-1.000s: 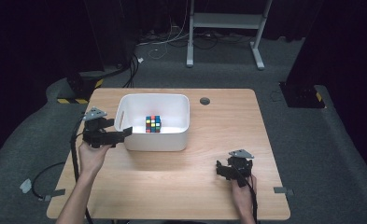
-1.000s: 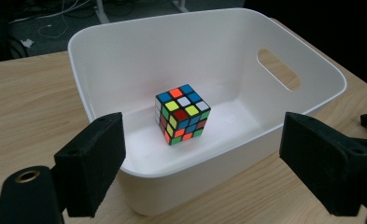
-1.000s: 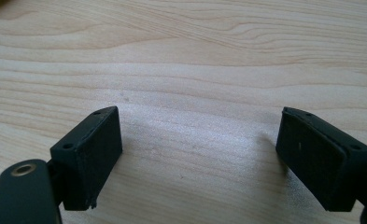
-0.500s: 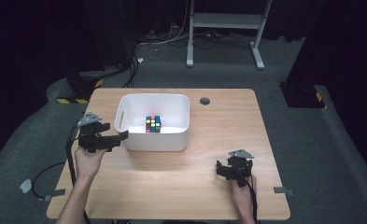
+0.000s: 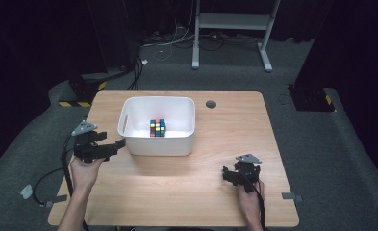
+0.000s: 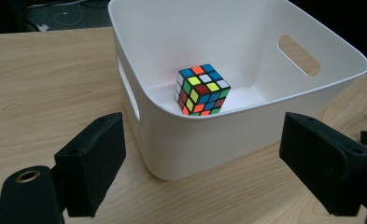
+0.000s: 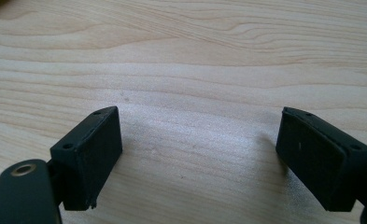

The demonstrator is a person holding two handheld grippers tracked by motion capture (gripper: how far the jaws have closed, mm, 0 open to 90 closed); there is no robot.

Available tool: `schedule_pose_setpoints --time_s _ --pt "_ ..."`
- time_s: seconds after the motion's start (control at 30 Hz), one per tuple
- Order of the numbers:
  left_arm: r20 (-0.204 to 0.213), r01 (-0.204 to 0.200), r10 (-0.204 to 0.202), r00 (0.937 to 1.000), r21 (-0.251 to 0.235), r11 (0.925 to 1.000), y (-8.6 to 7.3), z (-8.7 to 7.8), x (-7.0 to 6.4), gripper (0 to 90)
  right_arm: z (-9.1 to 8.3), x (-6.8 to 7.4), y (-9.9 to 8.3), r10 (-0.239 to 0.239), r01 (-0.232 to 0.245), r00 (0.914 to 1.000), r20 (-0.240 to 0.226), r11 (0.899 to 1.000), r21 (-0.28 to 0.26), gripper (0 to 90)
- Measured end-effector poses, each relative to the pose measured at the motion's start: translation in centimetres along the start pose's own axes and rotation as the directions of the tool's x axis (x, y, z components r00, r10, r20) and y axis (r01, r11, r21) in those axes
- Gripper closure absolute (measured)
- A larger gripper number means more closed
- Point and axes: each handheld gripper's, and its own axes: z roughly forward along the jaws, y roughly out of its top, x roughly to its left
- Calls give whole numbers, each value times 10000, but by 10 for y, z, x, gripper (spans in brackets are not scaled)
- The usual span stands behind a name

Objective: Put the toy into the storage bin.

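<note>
Your left gripper (image 5: 120,143) sits at the near left corner of the white tub (image 5: 129,144), with its jaws spread wide and holding nothing. The puzzle cube (image 5: 157,128) rests on the floor of the tub, roughly in the middle and a little toward the near wall, with the tub's wall standing between it and your jaws. From the left gripper, the cube lies ahead and to the right, past the rim and down inside. In the left gripper view, the jaws of the left gripper (image 6: 204,163) straddle the rounded corner of the tub (image 6: 181,149), and the cube (image 6: 201,89) shows above that wall, one corner turned toward you. The cube has no long side to line up with, so what matters is clearing the rim before coming down on it. Your right gripper (image 5: 227,174) rests low over the bare wooden table (image 5: 234,125), well apart from the tub, its jaws also spread and empty. In the right gripper view, the right gripper (image 7: 200,154) faces plain wood grain on the table (image 7: 195,56). The left hand is clearly the nearer one to the cube. Whether the left jaws touch the tub's outer wall is hard to judge from above; they look just beside it.
</note>
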Motion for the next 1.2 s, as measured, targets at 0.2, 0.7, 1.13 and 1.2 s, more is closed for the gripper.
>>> schedule_pose_setpoints --time_s 0.2,0.7,1.13,1.2 --pt "-98 -28 28 9999 -12 10000 -4 0 -2 148 0 0 0 4 -4 10000 3 10000 4 143" --pt "-108 127 -129 9999 -115 9999 -18 -4 -4 148 0 0 0 -10 10 10000 -7 10000 3 143" --pt "-195 134 -136 9997 -90 9999 -27 -6 -6 148 0 0 0 -11 11 10000 -7 10000 2 143" --pt "-234 109 -109 9997 -39 9999 -29 -6 -6 148 0 0 0 -7 7 10000 -7 10000 2 143"
